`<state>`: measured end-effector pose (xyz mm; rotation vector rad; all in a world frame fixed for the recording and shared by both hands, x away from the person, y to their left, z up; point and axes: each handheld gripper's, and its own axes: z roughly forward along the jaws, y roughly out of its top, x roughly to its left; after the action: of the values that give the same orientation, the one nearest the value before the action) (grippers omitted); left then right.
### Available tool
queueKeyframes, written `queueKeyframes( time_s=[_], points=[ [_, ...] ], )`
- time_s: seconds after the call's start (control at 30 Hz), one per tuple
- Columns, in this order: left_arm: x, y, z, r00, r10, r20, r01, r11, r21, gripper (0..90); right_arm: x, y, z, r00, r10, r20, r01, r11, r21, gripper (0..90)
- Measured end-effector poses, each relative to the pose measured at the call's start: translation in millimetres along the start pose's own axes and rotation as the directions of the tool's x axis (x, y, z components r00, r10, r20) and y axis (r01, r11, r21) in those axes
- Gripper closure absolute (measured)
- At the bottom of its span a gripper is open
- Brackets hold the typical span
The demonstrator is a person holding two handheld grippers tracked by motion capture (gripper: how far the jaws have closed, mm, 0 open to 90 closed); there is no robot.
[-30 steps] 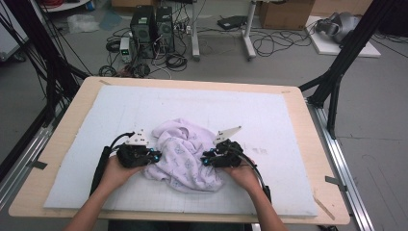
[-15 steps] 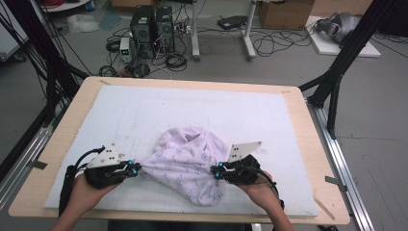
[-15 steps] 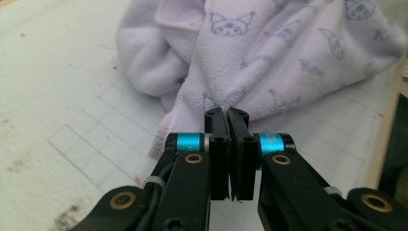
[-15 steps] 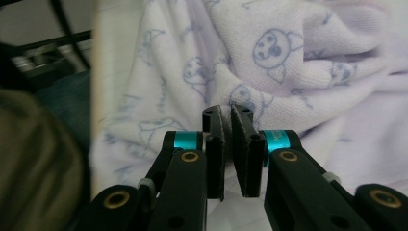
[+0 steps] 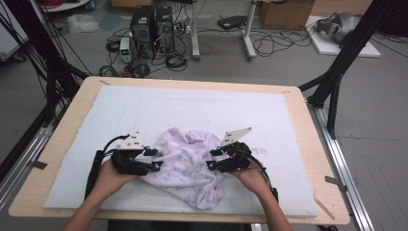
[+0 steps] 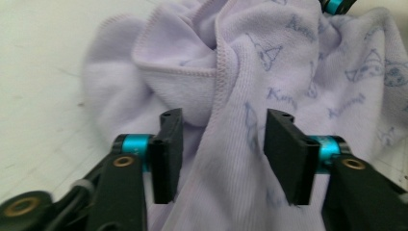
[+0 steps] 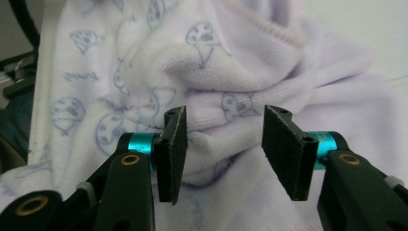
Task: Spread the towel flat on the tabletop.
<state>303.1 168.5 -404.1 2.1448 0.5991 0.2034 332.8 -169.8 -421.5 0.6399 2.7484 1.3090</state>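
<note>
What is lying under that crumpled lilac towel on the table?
The printed lilac towel rests on a white foam mat that covers the wooden table. The mat shows all around it; whatever sits beneath its bunched folds is covered and cannot be seen.

Blurred cursive print on the lilac towel, no word legible

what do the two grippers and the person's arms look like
Both the left gripper and the right gripper are black, with flat rectangular jaw pads on teal metal collars and brass-coloured pivot screws. Each carries a pale grey three-cornered plate on top and trails a black cable back along the forearm. The forearms are bare, no sleeves.
</note>
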Motion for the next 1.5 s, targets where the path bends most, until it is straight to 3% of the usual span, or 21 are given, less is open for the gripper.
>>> queueKeyframes(
  time_s=[0.03,0.07,0.13,0.17,0.2,0.23,0.47,0.63,0.7,0.73,0.8,0.87,0.93,0.97,1.07,1.1,1.23,1.37,1.43,1.47,1.5],
  points=[
    [-0.3,-0.6,6.4,0.9998,0.007,0.021,-0.008,0.9999,0.015,61.5,0.0,0.0,0.0,1.0000,0.000,0.000,0.000,1.000,0.000,52.7],
    [-1.2,-1.7,11.5,0.9993,0.018,0.031,-0.019,0.9992,0.035,79.3,2.5,-4.2,10.0,0.9998,0.009,-0.020,-0.009,1.000,0.009,59.0],
    [-3.2,-10.3,14.9,0.9986,0.020,0.048,-0.022,0.9993,0.031,84.3,8.4,-6.7,16.0,0.9998,-0.001,-0.021,0.002,0.998,0.063,71.0],
    [-3.2,-10.3,14.9,0.9986,0.020,0.048,-0.022,0.9993,0.031,85.0,8.4,-6.7,16.0,0.9998,-0.001,-0.021,0.002,0.998,0.063,71.0],
    [-3.7,-13.7,12.7,0.9992,0.016,0.036,-0.017,0.9995,0.025,85.0,12.7,-6.6,15.3,0.9995,-0.025,-0.021,0.026,0.997,0.070,77.5],
    [-4.4,-16.7,9.6,0.9994,0.014,0.031,-0.015,0.9997,0.018,85.8,22.5,-6.9,9.7,0.9961,-0.088,0.005,0.087,0.995,0.054,84.5],
    [-14.6,-27.5,-22.4,0.9990,0.041,-0.020,-0.040,0.9987,0.031,86.1,41.3,-11.1,-11.8,0.9940,-0.109,-0.004,0.109,0.994,0.016,85.8],
    [-19.8,-42.9,-44.1,0.9992,0.028,-0.027,-0.027,0.9989,0.039,86.2,55.6,-14.4,-27.6,0.9912,-0.127,-0.038,0.126,0.992,-0.008,85.9],
    [-22.0,-48.3,-48.7,0.9990,0.028,-0.036,-0.026,0.9982,0.054,86.1,58.8,-15.5,-31.0,0.9892,-0.140,-0.043,0.140,0.990,0.004,84.6],
    [-22.6,-49.6,-49.8,0.9990,0.027,-0.034,-0.025,0.9982,0.054,85.8,58.8,-16.1,-32.8,0.9894,-0.140,-0.037,0.140,0.990,0.001,79.0],
    [-21.7,-46.8,-50.8,0.9992,0.010,-0.038,-0.009,0.9992,0.040,79.0,53.6,-16.9,-37.7,0.9934,-0.114,-0.014,0.114,0.993,-0.015,73.4],
    [-20.2,-38.2,-50.2,0.9987,0.002,-0.052,-0.001,0.9999,0.017,63.1,45.7,-17.6,-41.8,0.9963,-0.083,0.022,0.084,0.996,-0.028,69.0],
    [-18.6,-26.2,-47.5,0.9992,0.002,-0.041,-0.002,0.9999,-0.012,56.9,37.6,-17.8,-42.4,0.9971,-0.058,0.049,0.059,0.998,-0.034,64.4],
    [-18.4,-19.5,-45.1,0.9994,0.003,-0.035,-0.004,0.9997,-0.022,51.4,29.8,-17.7,-39.9,0.9951,-0.051,0.085,0.053,0.998,-0.022,59.4],
    [-17.6,0.4,-33.2,0.9996,0.027,-0.008,-0.028,0.9987,-0.042,48.6,21.7,-17.3,-36.1,0.9941,-0.033,0.103,0.035,0.999,-0.017,57.3],
    [-17.9,6.4,-27.5,0.9995,0.033,0.000,-0.033,0.9986,-0.041,47.7,13.7,-16.4,-31.7,0.9906,-0.029,0.134,0.029,1.000,-0.001,54.4],
    [-18.8,28.4,0.2,0.9976,0.060,0.035,-0.059,0.9980,-0.023,47.6,-2.1,-17.4,-22.0,0.9847,0.010,0.174,-0.016,0.999,0.031,53.3],
    [-14.5,43.1,27.7,0.9941,0.075,0.078,-0.075,0.9972,-0.008,49.3,-9.9,-18.7,-16.3,0.9826,0.027,0.184,-0.035,0.998,0.043,53.3],
    [-12.0,45.5,38.7,0.9915,0.084,0.100,-0.085,0.9963,0.010,58.7,-14.3,-19.7,-13.0,0.9822,0.034,0.185,-0.043,0.998,0.044,53.5],
    [-11.3,45.5,42.9,0.9898,0.092,0.109,-0.095,0.9952,0.023,72.9,-18.9,-21.8,-8.0,0.9829,0.050,0.177,-0.062,0.996,0.062,54.7],
    [-11.0,44.6,46.3,0.9888,0.097,0.114,-0.102,0.9942,0.036,77.5,-20.8,-23.4,-4.4,0.9827,0.058,0.176,-0.073,0.994,0.081,55.4]
  ],
)
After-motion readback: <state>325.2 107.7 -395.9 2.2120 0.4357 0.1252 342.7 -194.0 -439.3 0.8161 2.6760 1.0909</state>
